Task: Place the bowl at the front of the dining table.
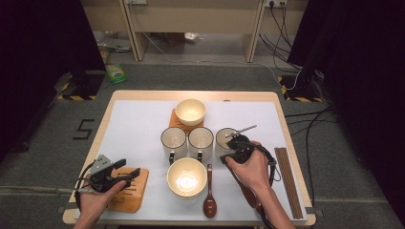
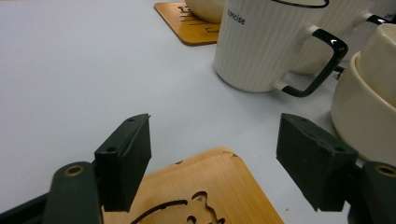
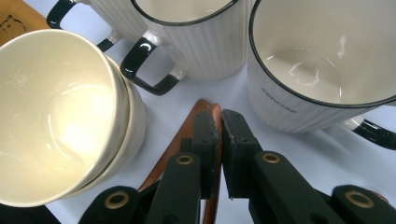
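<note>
My left gripper (image 1: 129,168) (image 2: 215,135) is open over the front-left wooden coaster (image 1: 128,193) (image 2: 205,186), with nothing between its jaws. My right gripper (image 1: 232,143) (image 3: 220,116) is shut, jaws nearly touching, just in front of the right-hand mug (image 1: 224,139) (image 3: 317,70). A brown wooden handle (image 3: 187,135) runs under those jaws; no grip on it shows. Three white ribbed mugs stand in a row: left mug (image 1: 173,141) (image 2: 266,42), middle mug (image 1: 201,140) (image 3: 196,32). Stacked cream bowls (image 1: 186,177) (image 3: 60,116) sit in front of them.
A single cream bowl (image 1: 190,111) rests on a second coaster (image 1: 175,123) at the back. A brown wooden spoon (image 1: 210,198) lies right of the stacked bowls. Dark chopsticks (image 1: 289,181) lie along the right table edge. A white mat (image 1: 138,124) covers the table.
</note>
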Available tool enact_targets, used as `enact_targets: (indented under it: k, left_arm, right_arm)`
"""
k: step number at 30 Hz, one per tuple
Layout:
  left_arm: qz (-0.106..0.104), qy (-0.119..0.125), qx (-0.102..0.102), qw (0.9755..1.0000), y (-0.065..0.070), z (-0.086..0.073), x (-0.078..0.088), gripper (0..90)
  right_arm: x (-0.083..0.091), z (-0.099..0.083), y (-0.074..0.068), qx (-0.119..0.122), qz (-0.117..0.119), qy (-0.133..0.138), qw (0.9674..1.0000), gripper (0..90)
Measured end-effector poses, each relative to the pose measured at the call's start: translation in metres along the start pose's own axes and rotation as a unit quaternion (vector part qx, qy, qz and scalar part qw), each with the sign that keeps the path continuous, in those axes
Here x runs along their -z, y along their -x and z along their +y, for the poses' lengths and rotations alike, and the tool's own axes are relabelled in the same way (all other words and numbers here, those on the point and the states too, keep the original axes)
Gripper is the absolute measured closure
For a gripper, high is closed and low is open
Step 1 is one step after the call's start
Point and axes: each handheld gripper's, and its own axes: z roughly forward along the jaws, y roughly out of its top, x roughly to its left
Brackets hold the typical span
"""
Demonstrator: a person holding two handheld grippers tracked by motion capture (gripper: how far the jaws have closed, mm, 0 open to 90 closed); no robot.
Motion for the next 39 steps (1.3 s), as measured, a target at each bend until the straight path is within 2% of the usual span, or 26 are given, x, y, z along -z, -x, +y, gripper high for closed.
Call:
enact_targets:
  k: [16, 39]
  left_arm:
    - [0.0, 0.002, 0.002, 1.0, 0.0, 0.0, 0.0, 25.6]
    - [-0.001, 0.004, 0.003, 1.0, 0.0, 0.0, 0.001, 25.7]
  right_arm:
    - [0.007, 0.011, -0.001, 0.003, 0.0, -0.001, 1.0, 84.4]
    - [0.012, 0.031, -0.003, 0.001, 0.005, 0.018, 0.9998, 84.4]
